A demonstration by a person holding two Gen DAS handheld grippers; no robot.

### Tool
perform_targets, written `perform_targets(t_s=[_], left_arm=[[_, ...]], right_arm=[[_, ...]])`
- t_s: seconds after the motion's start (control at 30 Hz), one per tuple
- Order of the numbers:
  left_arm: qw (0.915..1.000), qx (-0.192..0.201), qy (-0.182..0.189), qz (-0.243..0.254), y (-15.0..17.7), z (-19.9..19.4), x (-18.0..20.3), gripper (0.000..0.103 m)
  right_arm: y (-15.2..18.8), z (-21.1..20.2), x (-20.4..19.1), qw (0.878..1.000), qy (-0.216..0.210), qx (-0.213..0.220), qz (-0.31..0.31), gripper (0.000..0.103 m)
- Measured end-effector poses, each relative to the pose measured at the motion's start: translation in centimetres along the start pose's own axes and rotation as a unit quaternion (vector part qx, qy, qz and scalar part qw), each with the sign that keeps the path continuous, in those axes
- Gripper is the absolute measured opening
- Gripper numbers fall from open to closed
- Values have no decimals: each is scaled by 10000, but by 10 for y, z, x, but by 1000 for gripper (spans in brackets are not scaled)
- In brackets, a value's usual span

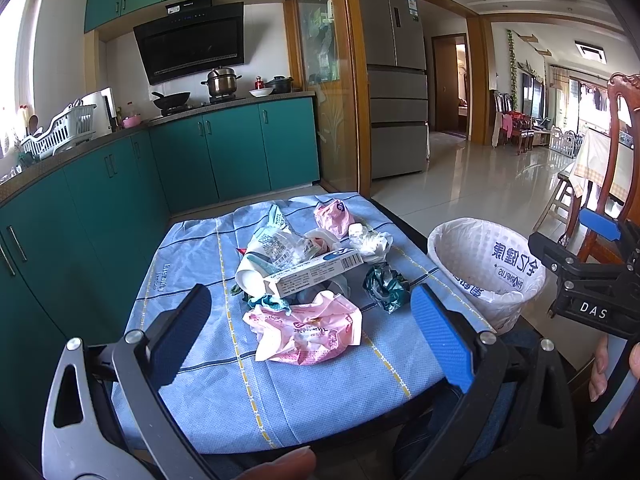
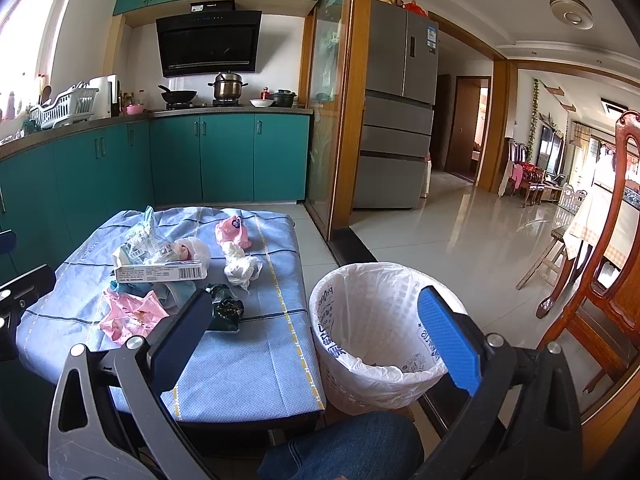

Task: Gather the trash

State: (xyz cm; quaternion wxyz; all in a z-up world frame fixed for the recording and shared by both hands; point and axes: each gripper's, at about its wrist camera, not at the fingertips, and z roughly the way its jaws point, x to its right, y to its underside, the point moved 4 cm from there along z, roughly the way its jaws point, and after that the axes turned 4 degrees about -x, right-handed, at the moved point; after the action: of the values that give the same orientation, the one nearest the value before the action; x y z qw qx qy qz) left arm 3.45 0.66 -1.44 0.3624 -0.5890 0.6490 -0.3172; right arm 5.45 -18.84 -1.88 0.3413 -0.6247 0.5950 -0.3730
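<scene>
With both my left gripper (image 1: 310, 332) and right gripper (image 2: 316, 334) spread wide and empty, I should pinch the nearest pink wrapper (image 1: 306, 332) on the blue cloth (image 1: 224, 392) by its crumpled edge, then carry it to the lined bin (image 2: 376, 320) just beside.

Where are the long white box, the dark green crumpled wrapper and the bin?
Long white box (image 1: 316, 276), left wrist view, side panel.
Dark green wrapper (image 1: 386, 286), left wrist view, crumpled middle.
Bin (image 2: 360, 280), right wrist view, lined far wall.
</scene>
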Motion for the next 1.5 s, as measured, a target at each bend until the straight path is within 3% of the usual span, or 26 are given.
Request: perform_targets(t_s=[1.5], left_arm=[[9987,-508,-76,14,11,37,7,100]], right_arm=[[-11,11,-11,9998,-137,47,-107,100]])
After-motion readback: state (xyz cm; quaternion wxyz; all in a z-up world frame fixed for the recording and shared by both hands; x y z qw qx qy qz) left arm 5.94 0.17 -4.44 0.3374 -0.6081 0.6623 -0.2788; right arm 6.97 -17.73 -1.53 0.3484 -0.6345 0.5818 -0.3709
